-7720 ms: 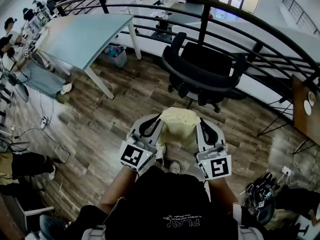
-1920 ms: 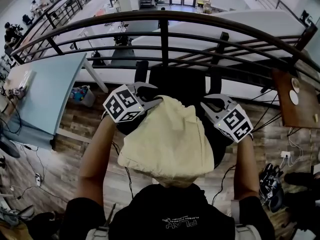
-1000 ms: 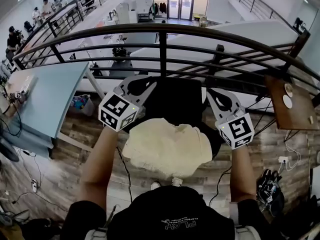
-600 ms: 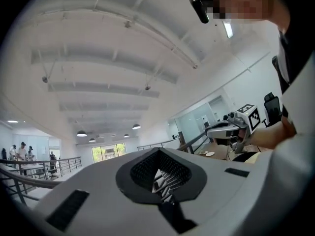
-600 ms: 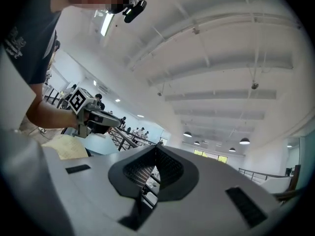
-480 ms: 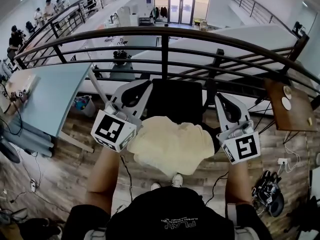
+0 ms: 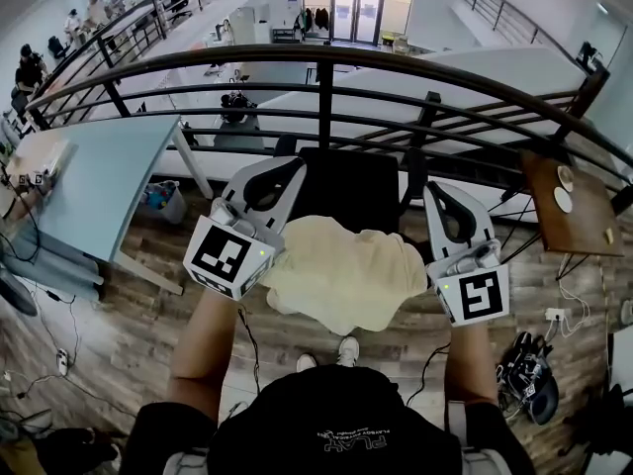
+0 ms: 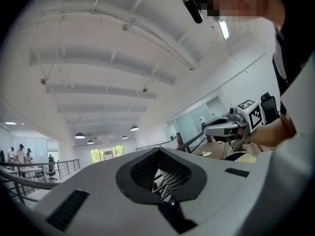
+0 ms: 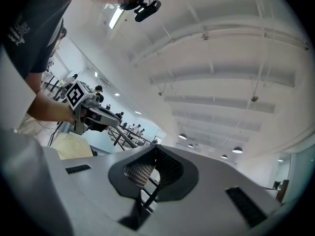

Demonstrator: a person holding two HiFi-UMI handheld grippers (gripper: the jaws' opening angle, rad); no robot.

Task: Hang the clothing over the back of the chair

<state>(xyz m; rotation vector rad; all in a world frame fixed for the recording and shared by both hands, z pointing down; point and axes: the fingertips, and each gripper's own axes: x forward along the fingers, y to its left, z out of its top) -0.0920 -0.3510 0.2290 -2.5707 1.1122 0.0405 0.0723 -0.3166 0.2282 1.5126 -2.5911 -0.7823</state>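
The cream clothing [image 7: 346, 270] lies draped over the back of the black office chair [image 7: 351, 191], right in front of me, and neither gripper touches it. My left gripper [image 7: 287, 163] hovers at the cloth's left edge with its jaws shut and nothing between them. My right gripper [image 7: 432, 188] hovers at the cloth's right edge, shut and empty too. The left gripper view looks up along closed jaws [image 8: 158, 150] at the ceiling, with the right gripper [image 8: 231, 127] and a strip of clothing [image 8: 246, 157] at its right. In the right gripper view, the closed jaws [image 9: 156, 145], the left gripper [image 9: 91, 113] and the clothing [image 9: 74, 145] show.
A dark metal railing [image 7: 326, 62] runs just behind the chair. A light blue table [image 7: 89, 176] stands at the left, a wooden side table [image 7: 564, 201] with small plates at the right. A dark bundle [image 7: 529, 374] and cables lie on the wood floor.
Both grippers have let go of the clothing and drawn back and up from it. The left jaws have closed. The clothing stays draped over the chair.
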